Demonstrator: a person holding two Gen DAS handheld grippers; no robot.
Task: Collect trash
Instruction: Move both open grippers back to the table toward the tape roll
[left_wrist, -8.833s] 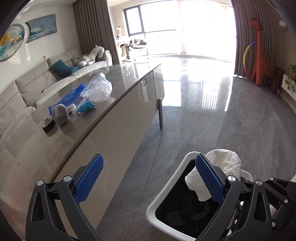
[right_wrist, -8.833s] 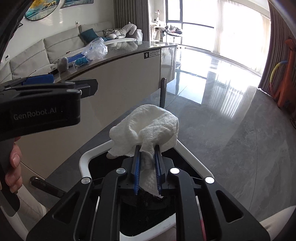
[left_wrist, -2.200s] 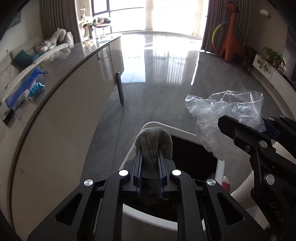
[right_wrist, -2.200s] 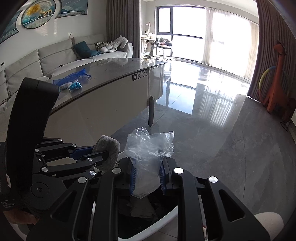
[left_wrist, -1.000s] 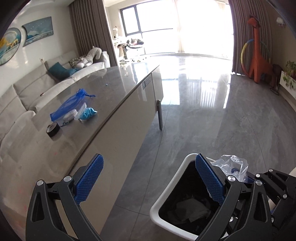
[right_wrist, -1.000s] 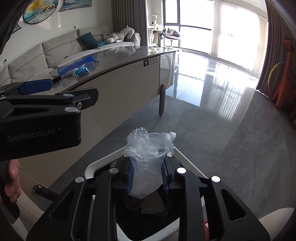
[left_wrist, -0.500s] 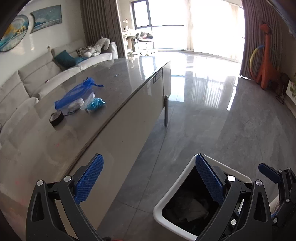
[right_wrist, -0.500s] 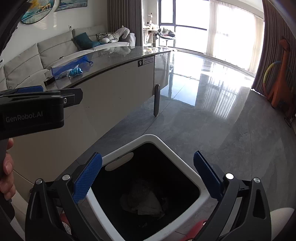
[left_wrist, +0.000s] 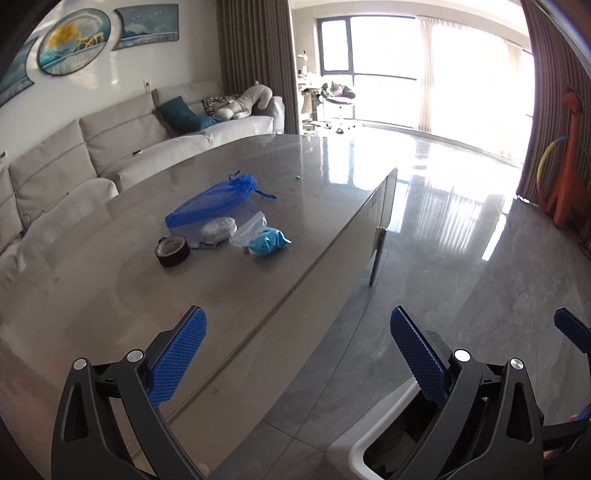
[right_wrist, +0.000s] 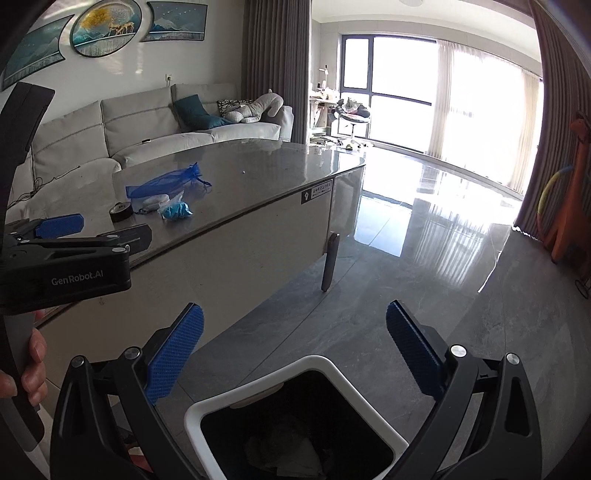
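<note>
The white trash bin (right_wrist: 258, 397) with a black liner stands on the floor just below my right gripper (right_wrist: 293, 341), which is open and empty; crumpled trash lies inside. On the grey table (left_wrist: 258, 177) lie a blue mesh pouch (left_wrist: 214, 201), a clear bag with something light blue (left_wrist: 267, 242), a white round tin (left_wrist: 218, 229) and a black tape roll (left_wrist: 171, 251). My left gripper (left_wrist: 299, 349) is open and empty over the table's near edge, well short of these items. In the right wrist view the left gripper (right_wrist: 59, 225) shows at the left with the same items (right_wrist: 177, 210) beyond.
A person's hand (right_wrist: 31, 360) holds the left gripper's handle. The bin's corner (left_wrist: 354, 446) sits at the lower right in the left wrist view. A grey sofa (left_wrist: 110, 144) runs behind the table. Glossy floor (right_wrist: 443, 258) stretches right to an orange giraffe toy (left_wrist: 569, 162).
The plastic bag left my right gripper and its jaws opened wide over the bin. Both grippers rose, and the left one swung from the bin toward the table.
</note>
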